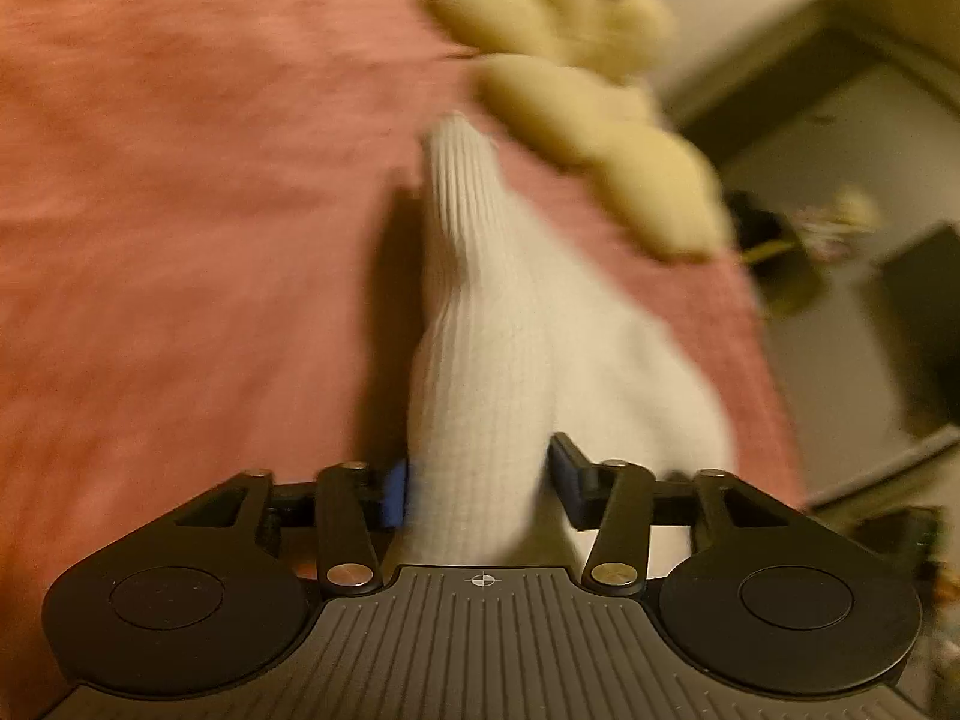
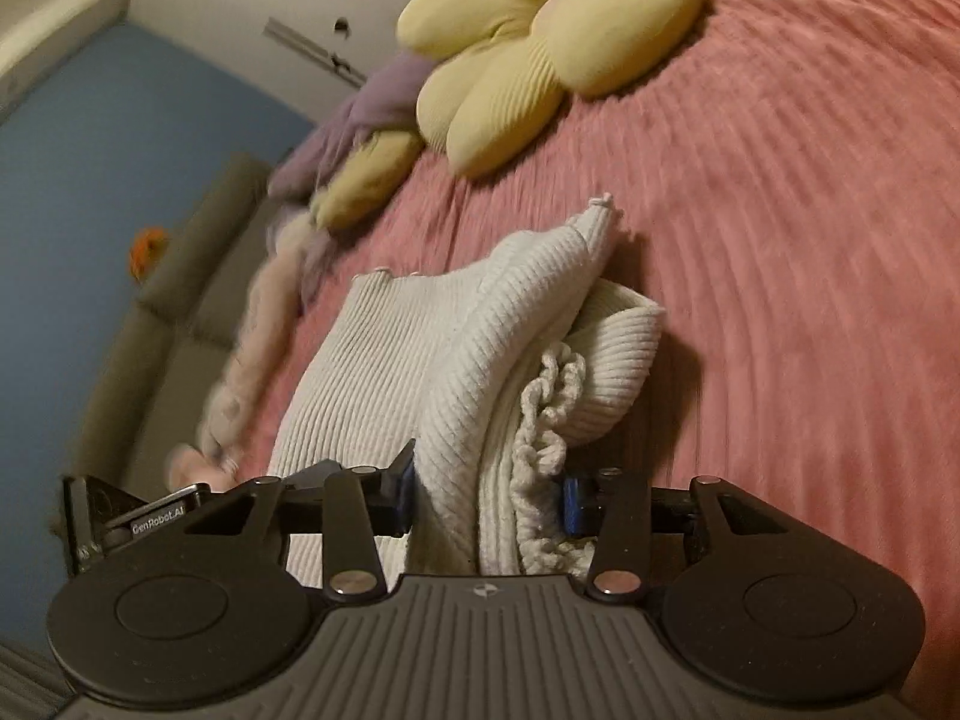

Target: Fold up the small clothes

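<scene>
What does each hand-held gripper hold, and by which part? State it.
Both hold the white ribbed garment: the left hand-held gripper on a bunched plain end, the right hand-held gripper on gathered layers at the frilled edge.

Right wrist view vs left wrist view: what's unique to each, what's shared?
Right wrist only: right gripper clamping bunched folds with a crocheted trim, the other gripper's body, purple cloth, blue wall.
Left wrist only: left gripper pinching one narrow ribbed strip; dark furniture.
Both: white ribbed knit garment, pink textured bedspread, yellow flower-shaped plush cushion.

Pink bedspread [image 2: 810, 210], yellow flower cushion [image 2: 540, 48], blue wall [image 2: 90, 180].
</scene>
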Demonstrator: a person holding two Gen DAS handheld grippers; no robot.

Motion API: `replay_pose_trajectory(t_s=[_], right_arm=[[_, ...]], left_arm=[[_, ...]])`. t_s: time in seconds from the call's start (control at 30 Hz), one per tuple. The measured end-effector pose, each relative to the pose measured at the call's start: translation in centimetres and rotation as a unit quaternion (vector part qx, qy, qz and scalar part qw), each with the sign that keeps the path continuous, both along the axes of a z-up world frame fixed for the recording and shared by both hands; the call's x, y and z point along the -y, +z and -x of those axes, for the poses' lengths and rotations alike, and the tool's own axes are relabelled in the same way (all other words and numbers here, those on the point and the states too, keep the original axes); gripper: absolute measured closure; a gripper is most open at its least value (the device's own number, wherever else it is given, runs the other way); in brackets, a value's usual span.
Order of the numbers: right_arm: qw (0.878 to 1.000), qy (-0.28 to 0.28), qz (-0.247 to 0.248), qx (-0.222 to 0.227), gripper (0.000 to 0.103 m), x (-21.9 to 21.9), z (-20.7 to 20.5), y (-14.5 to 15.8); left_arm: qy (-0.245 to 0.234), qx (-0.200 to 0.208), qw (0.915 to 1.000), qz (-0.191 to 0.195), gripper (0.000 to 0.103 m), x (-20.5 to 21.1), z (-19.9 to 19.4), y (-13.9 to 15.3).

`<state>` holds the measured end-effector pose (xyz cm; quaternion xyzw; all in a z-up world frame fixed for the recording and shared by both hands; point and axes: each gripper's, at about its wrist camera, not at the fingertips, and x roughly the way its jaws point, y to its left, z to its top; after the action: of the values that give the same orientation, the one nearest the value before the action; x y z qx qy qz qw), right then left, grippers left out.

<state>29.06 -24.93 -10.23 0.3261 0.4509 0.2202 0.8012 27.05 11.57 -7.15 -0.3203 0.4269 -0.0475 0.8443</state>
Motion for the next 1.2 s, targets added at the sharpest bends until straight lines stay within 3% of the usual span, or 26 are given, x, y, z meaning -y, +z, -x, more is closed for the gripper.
replay_pose_trajectory(t_s=[0.07, 0.13, 0.23, 0.3, 0.4, 0.47, 0.53, 0.6, 0.67, 0.77, 0.87, 1.0, 1.2], right_arm=[[0.999, -0.010, 0.041, -0.011, 0.046, -0.6, 0.2, 0.2], [0.997, -0.035, 0.071, -0.008, 0.045, -0.3, 1.0, 1.3], [0.984, -0.066, 0.156, 0.052, 0.045, -0.9, 3.0, 4.3], [0.970, -0.060, 0.216, 0.091, 0.048, -2.7, 3.7, 5.8], [0.960, -0.035, 0.246, 0.131, 0.057, -5.8, 4.2, 6.7], [0.950, -0.018, 0.276, 0.144, 0.059, -7.5, 4.4, 6.1], [0.931, -0.005, 0.335, 0.147, 0.059, -9.4, 4.7, 4.7], [0.913, 0.000, 0.379, 0.153, 0.055, -9.9, 5.1, 3.4], [0.911, 0.004, 0.381, 0.157, 0.043, -9.5, 5.2, 2.3], [0.914, 0.004, 0.380, 0.139, 0.034, -8.6, 4.7, 2.5], [0.921, -0.001, 0.368, 0.125, 0.034, -8.4, 5.3, 3.9], [0.923, 0.002, 0.356, 0.146, 0.034, -8.5, 8.5, 5.3], [0.910, 0.015, 0.396, 0.121, 0.034, -9.2, 10.3, 3.0]], left_arm=[[0.021, 0.022, 0.9995, -0.006, 0.044, -0.5, 1.2, 0.9], [0.039, 0.049, 0.9972, -0.040, 0.028, -0.3, 2.0, 2.4], [0.046, 0.088, 0.9883, -0.116, 0.015, 0.9, 1.7, 4.4], [0.053, 0.096, 0.9842, -0.139, 0.012, 2.0, 1.1, 4.8], [0.074, 0.112, 0.9772, -0.165, 0.010, 3.3, 0.6, 3.9], [0.066, 0.092, 0.9768, -0.182, 0.010, 3.9, 0.2, 2.5], [0.050, 0.058, 0.9685, -0.237, 0.006, 4.6, -0.3, 0.8], [0.036, 0.076, 0.9578, -0.275, 0.000, 4.9, 0.1, -0.6], [0.033, 0.089, 0.9477, -0.305, 0.000, 5.4, 0.3, -0.7], [0.038, 0.075, 0.9515, -0.296, 0.000, 5.6, 0.6, 0.5], [0.027, 0.060, 0.9600, -0.272, 0.000, 5.5, 2.2, 1.9], [0.024, 0.048, 0.9641, -0.260, 0.000, 5.8, 4.4, 2.3], [0.023, 0.031, 0.9718, -0.233, 0.000, 5.0, 4.9, 1.3]])
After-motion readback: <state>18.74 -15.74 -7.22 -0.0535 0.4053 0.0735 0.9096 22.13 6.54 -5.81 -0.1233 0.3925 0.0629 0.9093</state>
